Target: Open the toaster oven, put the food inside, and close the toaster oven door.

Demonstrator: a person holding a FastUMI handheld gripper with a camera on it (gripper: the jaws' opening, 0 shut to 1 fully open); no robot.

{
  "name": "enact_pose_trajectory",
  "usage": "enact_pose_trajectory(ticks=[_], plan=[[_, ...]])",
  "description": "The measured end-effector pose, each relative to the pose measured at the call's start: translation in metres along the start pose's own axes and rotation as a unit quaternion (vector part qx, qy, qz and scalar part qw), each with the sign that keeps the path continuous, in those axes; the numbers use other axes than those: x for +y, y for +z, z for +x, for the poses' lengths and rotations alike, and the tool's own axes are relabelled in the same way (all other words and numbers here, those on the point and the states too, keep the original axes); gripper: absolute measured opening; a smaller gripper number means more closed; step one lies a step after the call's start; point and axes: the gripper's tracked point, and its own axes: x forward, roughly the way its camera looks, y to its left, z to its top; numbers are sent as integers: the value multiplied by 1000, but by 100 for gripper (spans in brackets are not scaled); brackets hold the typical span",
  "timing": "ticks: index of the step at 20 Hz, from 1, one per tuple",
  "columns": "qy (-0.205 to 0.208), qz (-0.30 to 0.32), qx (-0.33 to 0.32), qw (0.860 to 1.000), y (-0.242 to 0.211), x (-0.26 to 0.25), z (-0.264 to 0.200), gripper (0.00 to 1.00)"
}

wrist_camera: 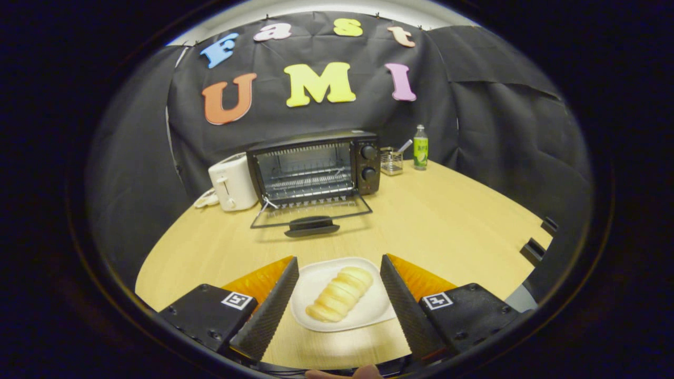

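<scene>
A: Pale bread (340, 293) on its plate (368, 310) lies between the gripper (339, 287) fingers, spread wide, touching nothing.
B: Close across the loaf's middle, gently; beyond, the toaster oven (316, 168) door (310, 215) hangs open.

Pale wood-grain worktop (432, 221), matt; toaster oven (316, 168) of dark metal with wire racks; claw (339, 295) open, ribbed pads (274, 305).

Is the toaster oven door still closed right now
No, the toaster oven door hangs folded down, racks showing, while the open gripper straddles the bread plate.
</scene>
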Motion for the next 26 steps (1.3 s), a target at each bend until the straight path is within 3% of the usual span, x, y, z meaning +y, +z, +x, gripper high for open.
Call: enact_pose_trajectory(ticks=[5, 10, 15, 21, 26], plan=[[-29, -9, 63, 998, -37, -7, 26, 100], [-21, -2, 103, 995, -61, -1, 41, 90], [-8, 0, 97, 995, -58, 2, 45, 76], [-4, 12, 81, 997, -50, 6, 40, 43], [24, 33, 46, 998, -9, 15, 28, 42]])
